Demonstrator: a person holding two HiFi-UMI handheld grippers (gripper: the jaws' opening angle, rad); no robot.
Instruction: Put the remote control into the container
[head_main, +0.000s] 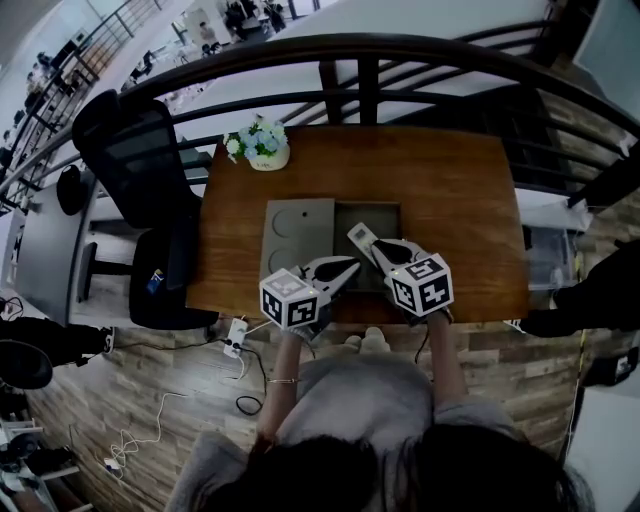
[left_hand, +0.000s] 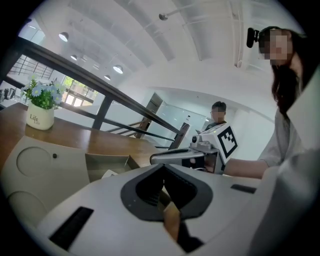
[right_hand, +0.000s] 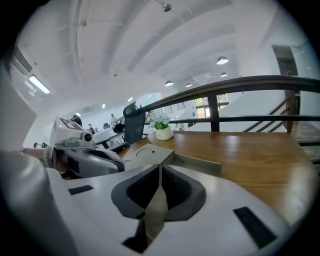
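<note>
A grey container (head_main: 385, 212) stands open at the middle of the wooden table (head_main: 450, 200), its lid (head_main: 297, 232) flat to the left. A pale flat thing, seemingly the remote control (head_main: 360, 237), lies tilted in the container; a white corner of it (left_hand: 109, 174) shows in the left gripper view. My right gripper (head_main: 377, 249) hovers at the container's near edge, shut, with nothing between its pads (right_hand: 160, 167). My left gripper (head_main: 350, 266) sits beside it over the near rim, also shut and empty (left_hand: 163, 172).
A white pot of flowers (head_main: 260, 148) stands at the table's far left corner. A dark railing (head_main: 360, 60) runs behind the table. A black office chair (head_main: 140, 170) is left of the table. The person's knees are at the near edge.
</note>
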